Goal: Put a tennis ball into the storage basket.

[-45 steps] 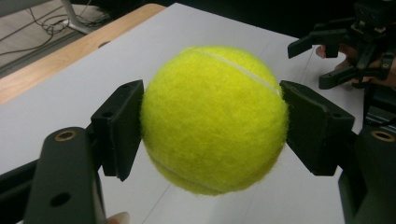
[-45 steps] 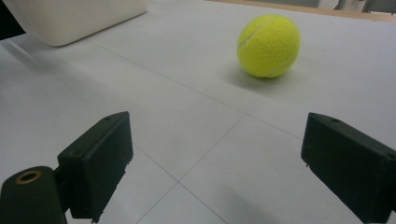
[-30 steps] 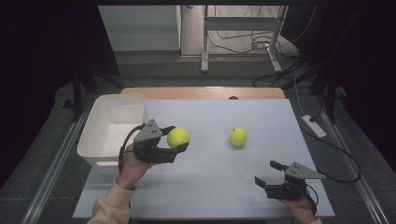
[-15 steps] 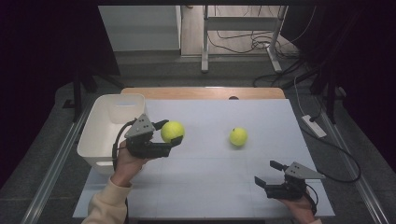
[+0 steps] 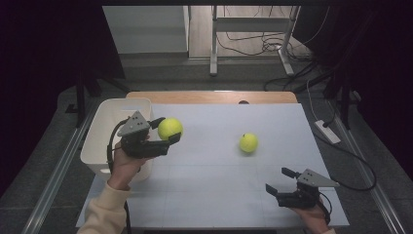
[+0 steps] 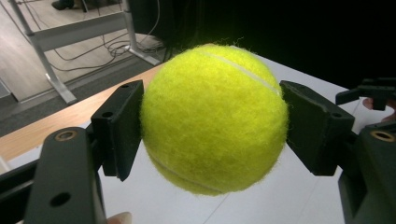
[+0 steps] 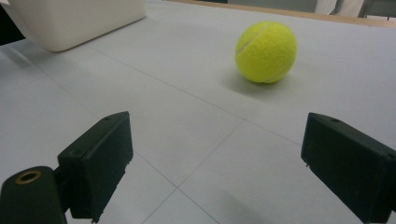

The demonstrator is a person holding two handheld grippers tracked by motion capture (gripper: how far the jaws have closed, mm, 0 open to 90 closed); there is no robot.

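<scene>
Item 1: fuzzy yellow-green tennis ball with a pale seam [image 5: 170, 128], clamped between the two black jaws of the left tongs [image 5: 171, 130]. The pads press on its opposite sides, as the left gripper view shows [image 6: 214, 119], and it hangs clear of the surface. Position: above the left part of the bench, just beside the right wall of the tub.

Item 2: left tongs, black body with a grey three-cornered plate on top, carried in the person's left hand [image 5: 125, 160], cream sleeve at the wrist. Jaws closed on item 1.

Item 3: second fuzzy yellow-green tennis ball [image 5: 248, 143], lying alone on the bench right of centre, well apart from item 1. In the right gripper view it sits ahead of the right tongs, beyond the jaw tips [image 7: 266, 52].

Item 4: right tongs [image 5: 281, 181], black with a grey plate, low at the near right corner of the bench. Jaws spread wide, nothing between them.

Item 5: white rectangular plastic tub [image 5: 104, 114], open top, at the left edge of the bench.

Item 6: pale grey-white bench [image 5: 214, 195] with a wooden strip along its far edge.
</scene>
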